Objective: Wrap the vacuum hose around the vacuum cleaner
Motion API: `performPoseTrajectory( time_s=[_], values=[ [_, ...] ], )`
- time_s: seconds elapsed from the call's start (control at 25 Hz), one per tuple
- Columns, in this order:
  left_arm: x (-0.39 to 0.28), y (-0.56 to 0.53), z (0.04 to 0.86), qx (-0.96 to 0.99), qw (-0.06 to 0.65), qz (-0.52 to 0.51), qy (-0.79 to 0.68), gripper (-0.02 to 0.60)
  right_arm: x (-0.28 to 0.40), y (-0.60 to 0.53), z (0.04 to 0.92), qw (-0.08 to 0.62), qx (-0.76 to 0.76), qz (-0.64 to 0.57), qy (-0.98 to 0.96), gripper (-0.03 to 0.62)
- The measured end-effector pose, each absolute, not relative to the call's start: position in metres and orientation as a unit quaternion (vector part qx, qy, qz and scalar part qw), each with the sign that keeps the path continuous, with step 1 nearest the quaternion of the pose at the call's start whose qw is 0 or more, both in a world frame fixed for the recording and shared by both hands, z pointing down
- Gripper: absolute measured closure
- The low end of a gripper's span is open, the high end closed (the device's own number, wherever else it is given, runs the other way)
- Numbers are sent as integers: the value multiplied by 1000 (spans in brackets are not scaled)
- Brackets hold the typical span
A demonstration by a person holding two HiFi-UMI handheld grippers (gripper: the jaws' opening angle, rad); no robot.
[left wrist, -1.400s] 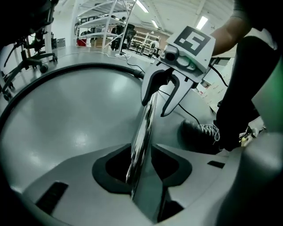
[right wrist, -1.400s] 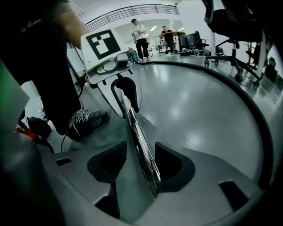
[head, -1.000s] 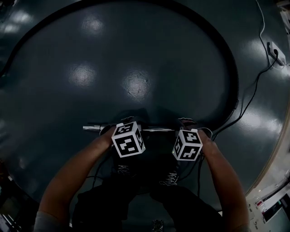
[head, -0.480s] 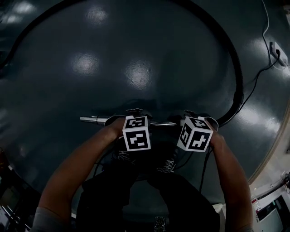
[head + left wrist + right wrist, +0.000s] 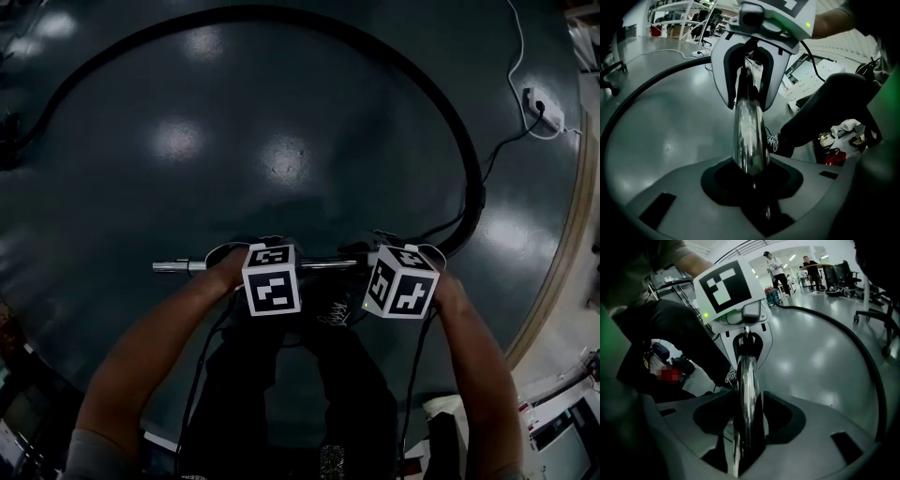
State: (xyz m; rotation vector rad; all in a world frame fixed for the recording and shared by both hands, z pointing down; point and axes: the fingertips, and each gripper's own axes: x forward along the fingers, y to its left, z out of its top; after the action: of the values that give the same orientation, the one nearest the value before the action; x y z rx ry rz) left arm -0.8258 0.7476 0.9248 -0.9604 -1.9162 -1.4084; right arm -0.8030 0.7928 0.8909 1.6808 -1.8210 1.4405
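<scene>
Left tool [image 5: 752, 174] jaws just closing in, clamped on chrome wand [image 5: 323, 265]. Right tool [image 5: 744, 427] clamped on it too. Hose [image 5: 450, 122] lies in a wide loop across the floor [image 5: 281, 112]. Risk: the slick wand could slip or twist in the grip, and hose drag may snag.

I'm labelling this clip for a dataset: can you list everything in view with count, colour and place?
metal tube: one, chrome, held level in both claws
vacuum hose: one, black, wide arc on the floor
floor: one, glossy dark grey
power strip: one, white, floor, upper right
office chairs: at least two, black, background, right gripper view
bystanders: two, light top and dark top, far background
shoe: one, black with white laces, under the tube
forearms: two, bare, bottom of head view
left claw: one, grey, jaws just been closing, tube between them
right claw: one, grey, shut on the tube
</scene>
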Motion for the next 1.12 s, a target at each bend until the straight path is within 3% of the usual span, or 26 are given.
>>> performPoseTrajectory(
  time_s=[0.28, 0.44, 0.8, 1.12],
  values=[
    [-805, 758, 840, -386, 298, -526, -697, 454, -761, 821, 769, 181, 671, 433, -574, 393],
    [-786, 770, 794, -405, 293, -526, -688, 454, -736, 851, 674, 141, 758, 381, -510, 393],
    [-771, 773, 634, -443, 272, -533, -668, 454, -771, 902, 496, 66, 833, 364, -413, 393],
    [-770, 761, 509, -476, 278, -532, -644, 454, -775, 926, 395, 93, 845, 339, -404, 393]
  ],
)
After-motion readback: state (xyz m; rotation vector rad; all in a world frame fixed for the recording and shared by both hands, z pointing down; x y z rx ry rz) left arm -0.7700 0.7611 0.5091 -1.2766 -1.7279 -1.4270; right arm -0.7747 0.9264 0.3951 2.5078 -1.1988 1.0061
